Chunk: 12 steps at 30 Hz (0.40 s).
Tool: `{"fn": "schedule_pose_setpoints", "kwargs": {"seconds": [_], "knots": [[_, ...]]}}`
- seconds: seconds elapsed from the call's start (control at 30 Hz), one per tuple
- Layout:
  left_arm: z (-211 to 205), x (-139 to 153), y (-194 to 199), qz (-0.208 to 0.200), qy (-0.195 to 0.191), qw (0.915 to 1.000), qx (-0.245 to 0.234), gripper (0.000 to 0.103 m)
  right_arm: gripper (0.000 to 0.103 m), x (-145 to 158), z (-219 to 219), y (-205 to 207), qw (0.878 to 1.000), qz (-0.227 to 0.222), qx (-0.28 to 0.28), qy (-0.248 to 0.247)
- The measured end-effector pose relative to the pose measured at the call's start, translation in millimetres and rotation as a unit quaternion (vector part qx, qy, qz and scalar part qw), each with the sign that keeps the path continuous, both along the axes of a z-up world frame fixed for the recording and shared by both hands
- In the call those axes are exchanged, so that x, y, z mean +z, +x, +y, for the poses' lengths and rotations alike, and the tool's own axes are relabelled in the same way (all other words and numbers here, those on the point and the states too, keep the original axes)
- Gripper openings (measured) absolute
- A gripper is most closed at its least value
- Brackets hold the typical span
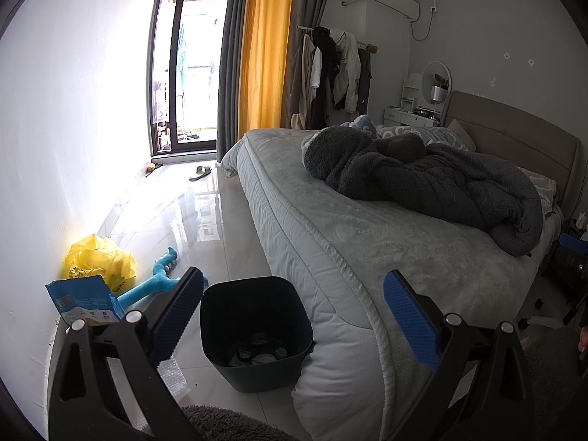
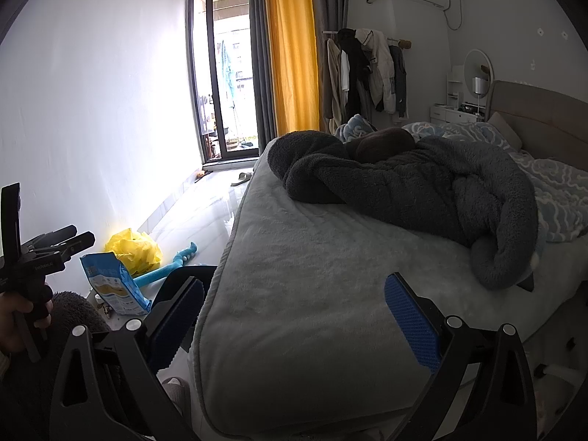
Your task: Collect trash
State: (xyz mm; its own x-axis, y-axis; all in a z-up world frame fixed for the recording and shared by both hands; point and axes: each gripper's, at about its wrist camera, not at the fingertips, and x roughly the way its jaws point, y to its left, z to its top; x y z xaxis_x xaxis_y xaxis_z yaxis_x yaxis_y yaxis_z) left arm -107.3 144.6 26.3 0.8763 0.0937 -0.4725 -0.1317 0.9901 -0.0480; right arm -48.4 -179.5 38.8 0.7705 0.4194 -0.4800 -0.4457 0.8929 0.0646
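Both grippers hung released and empty, jaws spread wide, which suited a moment of looking the room over rather than reaching. The left gripper [image 1: 292, 316] was held above the bin [image 1: 253, 330], which stood on the floor [image 1: 220, 228] touching the bed's [image 1: 367, 242] near corner, probably so that trash from either side could be dropped in easily. The trash itself lay along the wall [image 1: 55, 147]: a blue bag [image 1: 86, 303] stood upright there, a crumpled yellow bag [image 1: 99, 259] just behind it, and a blue toy [image 1: 154, 283] lay stretched on the floor between them and the bin. Clear wrap [image 1: 172, 375] lay on the floor by the bin's left side. The right gripper [image 2: 294, 318] pointed over the bed's foot edge. Only the left view looked into the bin, where a few dark items sat at the bottom; the right view showed merely its rim. Only the right view showed the left gripper from outside, gripped in a hand [image 2: 16, 316].
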Motion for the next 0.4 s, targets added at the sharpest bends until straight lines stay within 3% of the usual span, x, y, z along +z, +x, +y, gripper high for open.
{"fn": "schedule_pose_setpoints", "kwargs": {"seconds": [0.4], "knots": [[-5.8,-1.3,2.0,0.003,0.000,1.0000,0.004,0.100,0.100,0.0,-0.1,0.0,1.000,0.000,0.000,0.000]]}}
